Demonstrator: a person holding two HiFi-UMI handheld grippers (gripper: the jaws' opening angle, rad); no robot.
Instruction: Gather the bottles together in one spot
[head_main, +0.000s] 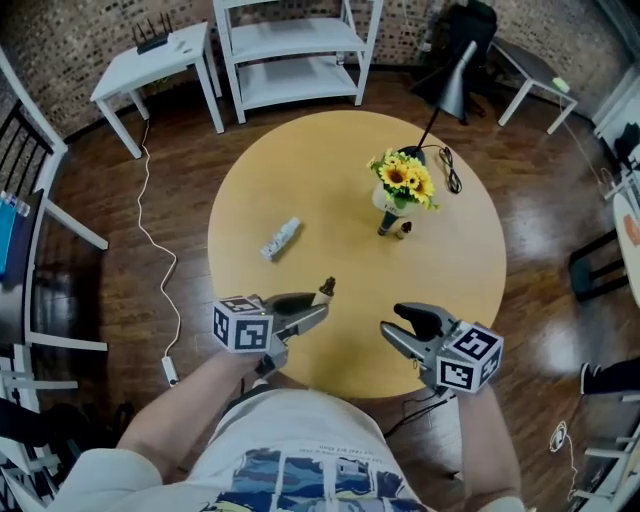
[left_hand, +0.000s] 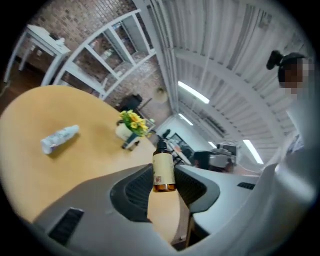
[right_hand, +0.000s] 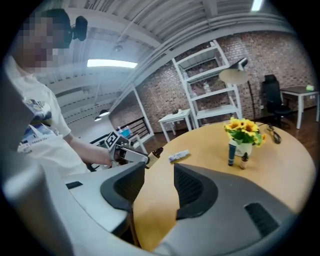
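I have the left gripper (head_main: 312, 308) clamped on an amber bottle (left_hand: 163, 172), held over the near edge of the table (head_main: 330, 160). The right gripper (head_main: 392, 322) has its jaws apart with nothing between them. Two small bottles (head_main: 386, 226) stand just beside the vase (head_main: 392, 200) (the likely gathering spot, I judge). A clear bottle (head_main: 280, 239) lies well apart from them. Still to do: deliver the amber bottle, then the clear one.

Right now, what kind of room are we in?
Likely an office or studio workroom: a brick wall behind white shelves, a round wooden table on a dark wood floor, and a black office chair.
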